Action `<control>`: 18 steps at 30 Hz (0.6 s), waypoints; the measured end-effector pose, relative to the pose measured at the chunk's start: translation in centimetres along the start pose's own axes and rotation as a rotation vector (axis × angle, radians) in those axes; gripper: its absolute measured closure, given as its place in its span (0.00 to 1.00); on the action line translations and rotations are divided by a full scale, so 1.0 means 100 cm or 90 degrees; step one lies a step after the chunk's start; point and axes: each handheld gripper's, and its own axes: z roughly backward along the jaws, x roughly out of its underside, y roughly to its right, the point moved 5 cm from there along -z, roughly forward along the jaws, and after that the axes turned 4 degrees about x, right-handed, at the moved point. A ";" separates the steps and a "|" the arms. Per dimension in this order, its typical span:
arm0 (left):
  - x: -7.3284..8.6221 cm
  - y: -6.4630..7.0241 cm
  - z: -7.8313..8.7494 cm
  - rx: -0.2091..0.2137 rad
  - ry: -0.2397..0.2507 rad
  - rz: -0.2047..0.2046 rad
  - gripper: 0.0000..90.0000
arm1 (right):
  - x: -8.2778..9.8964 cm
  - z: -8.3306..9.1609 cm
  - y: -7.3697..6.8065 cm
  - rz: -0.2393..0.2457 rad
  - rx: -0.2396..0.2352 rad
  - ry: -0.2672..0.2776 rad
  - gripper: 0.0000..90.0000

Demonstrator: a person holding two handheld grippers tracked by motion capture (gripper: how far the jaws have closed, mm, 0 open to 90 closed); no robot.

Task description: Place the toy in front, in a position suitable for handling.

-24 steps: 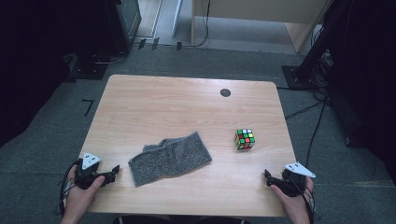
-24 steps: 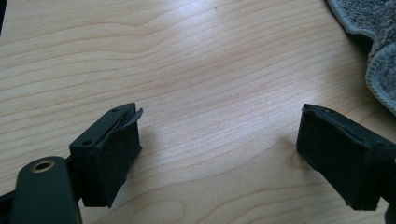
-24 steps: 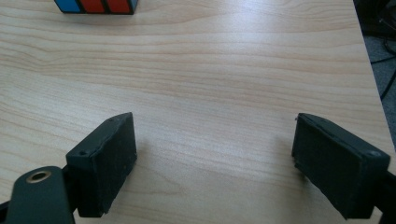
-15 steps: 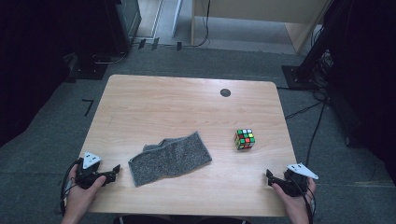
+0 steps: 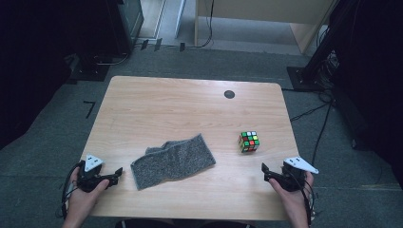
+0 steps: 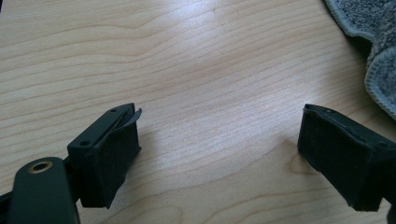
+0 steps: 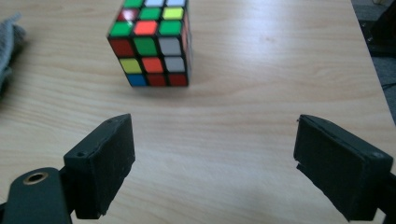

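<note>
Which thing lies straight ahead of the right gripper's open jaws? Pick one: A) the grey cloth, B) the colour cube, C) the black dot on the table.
B: in the right gripper view the colour cube sits on the table just beyond the open right gripper, nothing between its jaws.

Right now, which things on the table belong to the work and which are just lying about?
In the work:
- crumpled grey knitted cloth, nearest the left tool
- scrambled multicoloured puzzle cube, ahead of the right tool

Lying about:
- small round black disc, at the far edge
</note>
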 end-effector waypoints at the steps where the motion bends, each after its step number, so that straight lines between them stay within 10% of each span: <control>1: 0.000 0.000 0.000 0.000 0.000 0.000 0.14 | -0.003 0.000 -0.003 -0.003 -0.003 0.002 0.14; 18: 0.000 0.000 0.000 -0.001 0.000 0.002 0.14 | -0.038 -0.037 -0.043 -0.004 -0.031 0.006 0.14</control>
